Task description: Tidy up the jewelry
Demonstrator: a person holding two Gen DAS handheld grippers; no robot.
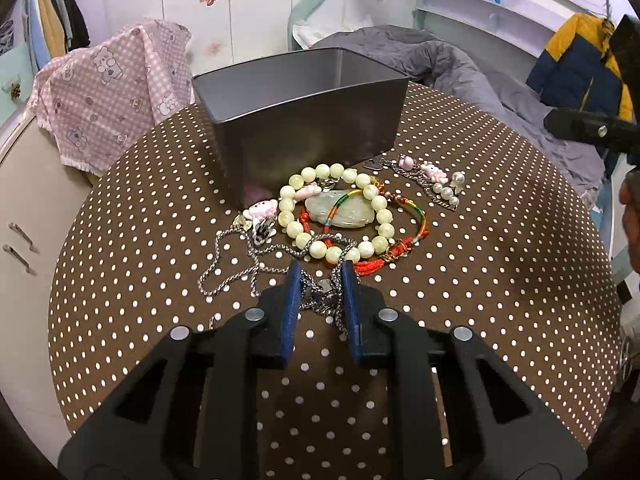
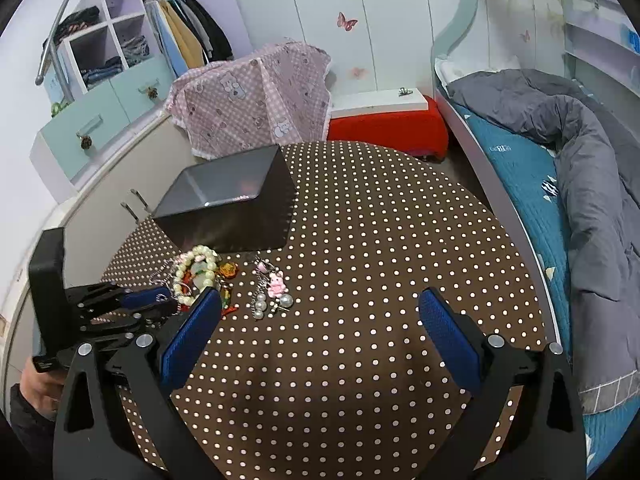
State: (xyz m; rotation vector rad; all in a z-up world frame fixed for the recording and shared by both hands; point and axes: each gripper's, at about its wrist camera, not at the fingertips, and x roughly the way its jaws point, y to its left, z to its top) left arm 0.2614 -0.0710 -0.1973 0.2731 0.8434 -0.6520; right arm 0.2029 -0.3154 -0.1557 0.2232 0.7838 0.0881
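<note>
Silver chain (image 1: 256,258) is pinched between the narrow jaws of the left gripper (image 1: 322,276), near the table's (image 1: 500,280) middle, just in front of the grey box (image 1: 304,120). Right gripper (image 2: 320,300) is held wide, holding nothing.

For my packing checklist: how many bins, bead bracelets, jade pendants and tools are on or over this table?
Bin: 1
Bead bracelet: 1
Jade pendant: 1
Tools: 2 (left tool, right tool)
Total: 5
</note>
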